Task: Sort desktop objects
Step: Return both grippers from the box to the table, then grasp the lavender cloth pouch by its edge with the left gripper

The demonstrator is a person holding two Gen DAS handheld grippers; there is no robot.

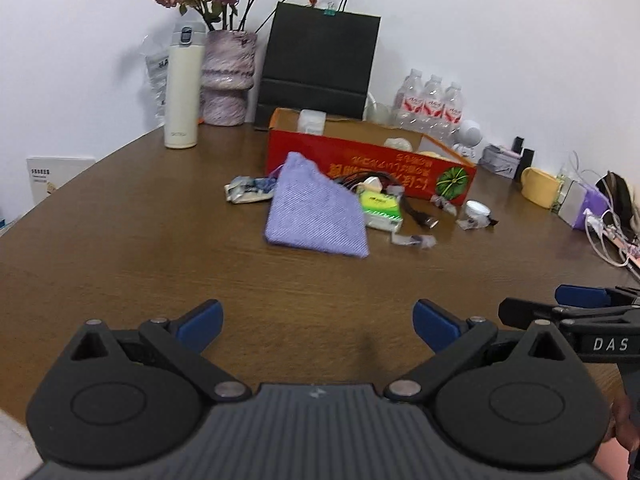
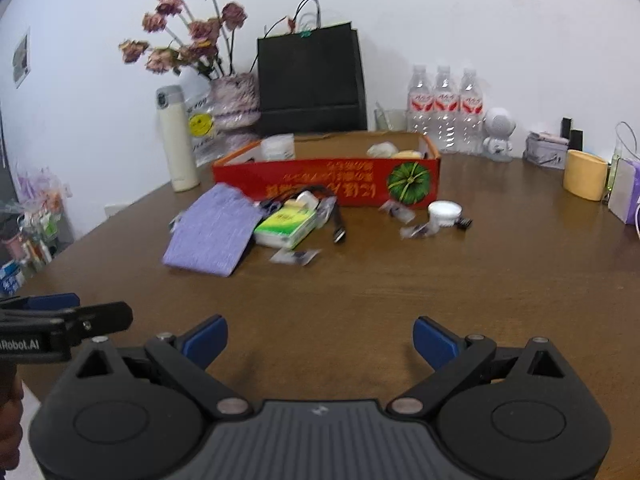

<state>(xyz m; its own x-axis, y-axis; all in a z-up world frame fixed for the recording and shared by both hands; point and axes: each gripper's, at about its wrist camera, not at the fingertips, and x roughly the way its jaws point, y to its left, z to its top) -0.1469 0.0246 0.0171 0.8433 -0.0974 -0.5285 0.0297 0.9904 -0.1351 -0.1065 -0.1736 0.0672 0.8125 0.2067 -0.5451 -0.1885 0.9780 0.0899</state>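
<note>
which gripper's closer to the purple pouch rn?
Left, slightly. The purple pouch lies almost straight ahead of the left gripper; from the right gripper it sits ahead and off to the left.

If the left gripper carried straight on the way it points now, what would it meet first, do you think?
Probably the purple pouch, lying almost dead ahead of the open left gripper, with bare table between. Depth is hard to judge here.

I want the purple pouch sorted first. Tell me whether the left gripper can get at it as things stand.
Probably yes. The left gripper is open and empty, with only bare table between it and the purple pouch. The pouch's near edge is free; the green packet lies against its far side only.
</note>
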